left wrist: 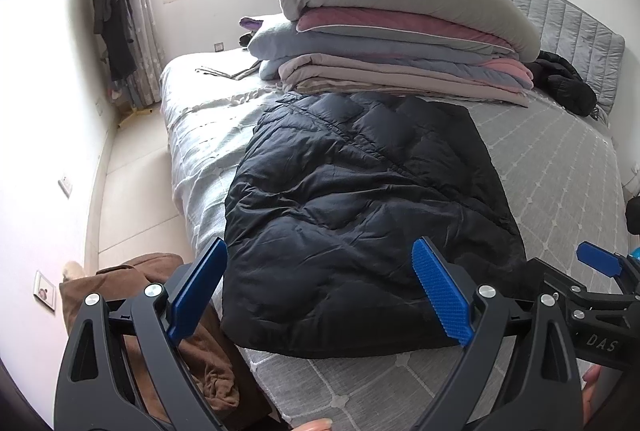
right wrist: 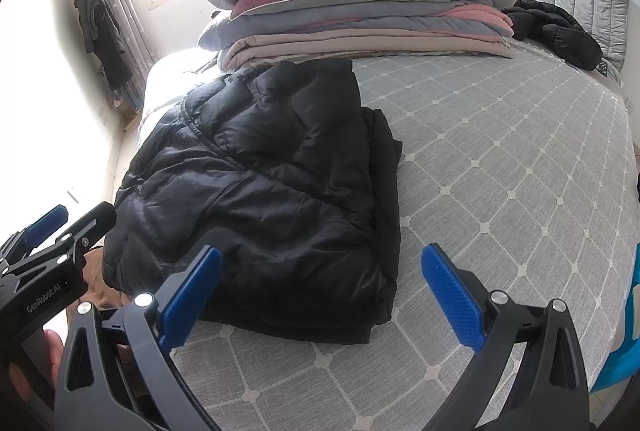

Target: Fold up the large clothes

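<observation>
Both grippers are hanging over the near edge of the bed (right wrist: 500,135), and neither one is gripping anything. The left gripper (left wrist: 320,295) is filling the bottom of the left wrist view with its blue fingers (left wrist: 440,295) spread wide; the gap between them is framing the near end of the black puffer jacket (left wrist: 360,199), but I cannot tell whether the fingertips are touching the fabric or floating just above it. The right gripper (right wrist: 320,299) is likewise standing released, jaws wide apart, at the bottom of the right wrist view, its left finger over the jacket's near right corner and its right finger over bare grey bedspread.

The jacket is lying folded into a long rectangle in the middle of the frame, running away toward the stack of folded quilts (left wrist: 400,43) at the top centre and reaching almost to them. A second dark jacket (right wrist: 560,31) is sitting crumpled at the upper right, by the headboard. Brown clothing (left wrist: 160,311) is slumping off the bed's edge at the lower left of the left wrist view.
</observation>
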The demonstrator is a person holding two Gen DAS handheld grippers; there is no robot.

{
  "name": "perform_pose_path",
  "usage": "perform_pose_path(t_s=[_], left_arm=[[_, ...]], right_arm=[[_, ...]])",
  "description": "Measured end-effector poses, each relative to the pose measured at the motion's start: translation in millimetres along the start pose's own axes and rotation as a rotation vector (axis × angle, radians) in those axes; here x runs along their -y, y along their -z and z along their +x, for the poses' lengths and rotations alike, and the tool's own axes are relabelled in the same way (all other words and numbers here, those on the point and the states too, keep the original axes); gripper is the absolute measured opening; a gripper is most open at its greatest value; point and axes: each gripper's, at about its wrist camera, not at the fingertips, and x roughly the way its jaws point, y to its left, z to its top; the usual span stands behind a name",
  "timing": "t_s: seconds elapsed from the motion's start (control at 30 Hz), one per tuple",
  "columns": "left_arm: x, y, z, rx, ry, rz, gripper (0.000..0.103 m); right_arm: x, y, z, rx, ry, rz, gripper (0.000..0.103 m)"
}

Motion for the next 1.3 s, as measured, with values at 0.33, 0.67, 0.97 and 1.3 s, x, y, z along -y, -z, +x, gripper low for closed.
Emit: perform_pose_path(t_s=[0.33,0.67,0.97,1.3], left_arm=[[1,-2,0,0.006,0.007,0.0,0.09],[-1,-4,5,-0.016,0.058,-0.029,0.09],[1,-6,10,-0.018,0.05,-0.036,0.09],[-7,-7,13,-0.023,0.021,-0.052,0.09]], right_arm=[[-1,1,0,0.001,0.001,0.002,0.097],[4,2,-2,0.006,0.008,0.008,0.097],[15,3,-6,0.016,0.027,0.019,0.097],[13,1,-1,0.001,0.025,0.002,0.097]])
